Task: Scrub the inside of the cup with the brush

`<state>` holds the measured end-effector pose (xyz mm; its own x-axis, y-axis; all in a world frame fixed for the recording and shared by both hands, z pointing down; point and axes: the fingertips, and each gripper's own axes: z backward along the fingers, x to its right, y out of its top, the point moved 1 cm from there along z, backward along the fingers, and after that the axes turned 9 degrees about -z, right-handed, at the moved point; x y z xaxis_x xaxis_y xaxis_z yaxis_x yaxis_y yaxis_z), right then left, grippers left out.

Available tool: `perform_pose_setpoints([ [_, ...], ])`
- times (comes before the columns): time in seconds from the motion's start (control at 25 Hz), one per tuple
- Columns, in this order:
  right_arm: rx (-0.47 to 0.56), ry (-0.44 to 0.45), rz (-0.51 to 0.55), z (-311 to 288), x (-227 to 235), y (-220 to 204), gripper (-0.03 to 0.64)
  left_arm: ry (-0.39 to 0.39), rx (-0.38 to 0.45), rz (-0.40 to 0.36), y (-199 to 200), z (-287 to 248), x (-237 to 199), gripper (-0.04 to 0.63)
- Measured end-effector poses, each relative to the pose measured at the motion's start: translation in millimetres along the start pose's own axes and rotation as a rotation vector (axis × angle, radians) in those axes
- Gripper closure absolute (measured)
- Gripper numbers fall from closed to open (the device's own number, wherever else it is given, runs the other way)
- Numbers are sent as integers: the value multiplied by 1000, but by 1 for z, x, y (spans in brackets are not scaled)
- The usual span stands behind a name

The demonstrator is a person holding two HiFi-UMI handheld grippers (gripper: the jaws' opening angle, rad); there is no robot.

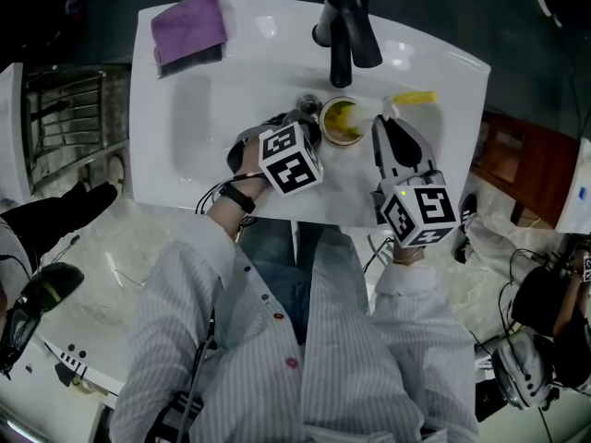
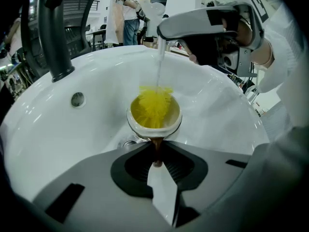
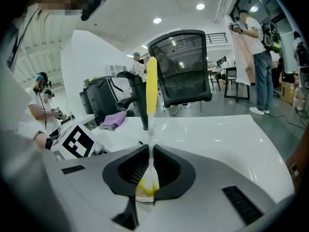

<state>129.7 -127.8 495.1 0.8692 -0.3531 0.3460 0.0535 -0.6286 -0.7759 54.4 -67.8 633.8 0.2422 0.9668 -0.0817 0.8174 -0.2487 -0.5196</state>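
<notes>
While the cup (image 2: 170, 128) is down in the white sink (image 2: 58, 129), in front of the black faucet (image 1: 343, 26), the left gripper (image 2: 157, 151) has its jaws pinched on the cup's brown handle (only a narrow gap is left between them). The right gripper (image 3: 147, 178) is clamped on the brush (image 3: 151, 88) by its clear stem, and the yellow bristles are inside the cup.

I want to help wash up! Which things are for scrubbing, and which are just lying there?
For the job: cup, brush, left hand-held gripper, right hand-held gripper.
Just lying about: purple cloth, black tap.
</notes>
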Motion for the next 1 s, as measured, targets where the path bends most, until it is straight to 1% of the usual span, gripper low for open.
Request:
perform_pose_setpoints([
  [0.28, 42, 10, -71, 22, -9, 11, 561, 27, -32, -16, -10, -4, 2, 525],
  [0.6, 114, 20, -107, 48, -19, 39, 561, 49, 42, 4, 10, 35, -1, 509],
  [0.68, 127, 24, -114, 56, -21, 45, 561, 46, 85, 34, 18, 48, 2, 509],
  [0.8, 145, 30, -118, 72, -24, 55, 561, 39, 188, 96, 40, 72, 9, 509],
  [0.88, 162, 31, -121, 82, -28, 62, 561, 51, 255, 131, 54, 90, 10, 509],
  [1.0, 185, 41, -134, 99, -36, 72, 561, 72, 347, 153, 75, 121, 13, 509],
])
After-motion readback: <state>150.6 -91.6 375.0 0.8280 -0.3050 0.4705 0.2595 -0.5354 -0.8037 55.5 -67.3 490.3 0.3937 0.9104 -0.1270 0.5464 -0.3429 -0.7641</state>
